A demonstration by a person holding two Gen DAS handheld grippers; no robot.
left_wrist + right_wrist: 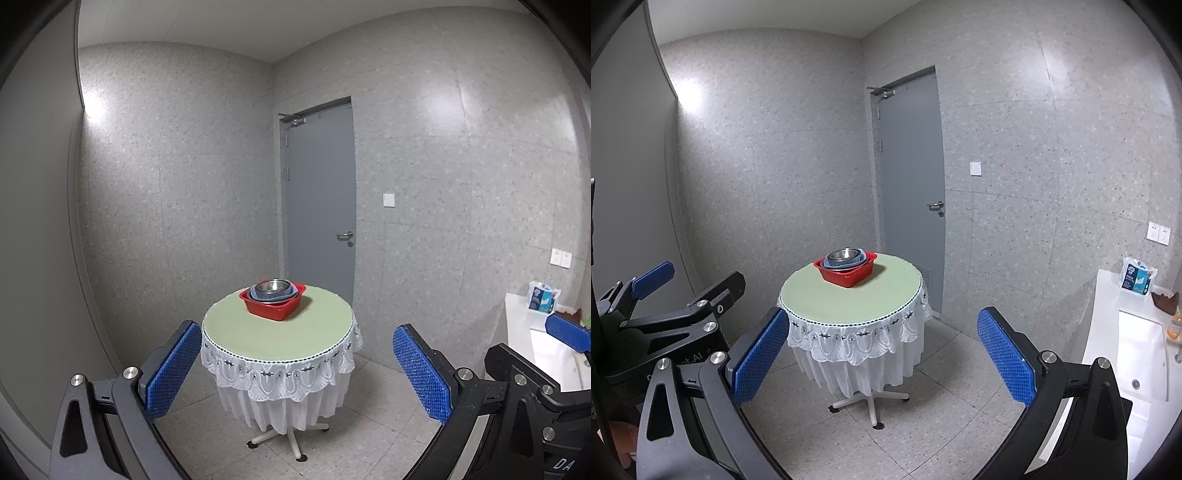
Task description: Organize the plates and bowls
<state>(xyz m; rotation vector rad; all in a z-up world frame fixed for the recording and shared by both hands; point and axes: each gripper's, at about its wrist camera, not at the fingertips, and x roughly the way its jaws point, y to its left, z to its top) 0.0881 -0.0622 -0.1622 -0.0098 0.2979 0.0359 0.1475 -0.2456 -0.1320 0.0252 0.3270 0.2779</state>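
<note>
A red square basin [273, 308] [846, 276] stands at the far side of a round table [273, 332] [849, 299] with a green top and a white lace skirt. Nested in it are a blue-grey dish [291, 291] [862, 258] and a steel bowl [273, 285] [844, 254] on top. My left gripper [295, 365] is open, well short of the table, with nothing between its blue pads. My right gripper [882, 354] is open too, beside it and equally far back. Each gripper shows at the edge of the other's view.
A grey door [319, 199] [910, 177] stands behind the table. A white counter with a sink [1141, 354] runs along the right wall, with a blue-and-white packet [1137, 280] on it. Tiled floor lies between me and the table's star base [870, 402].
</note>
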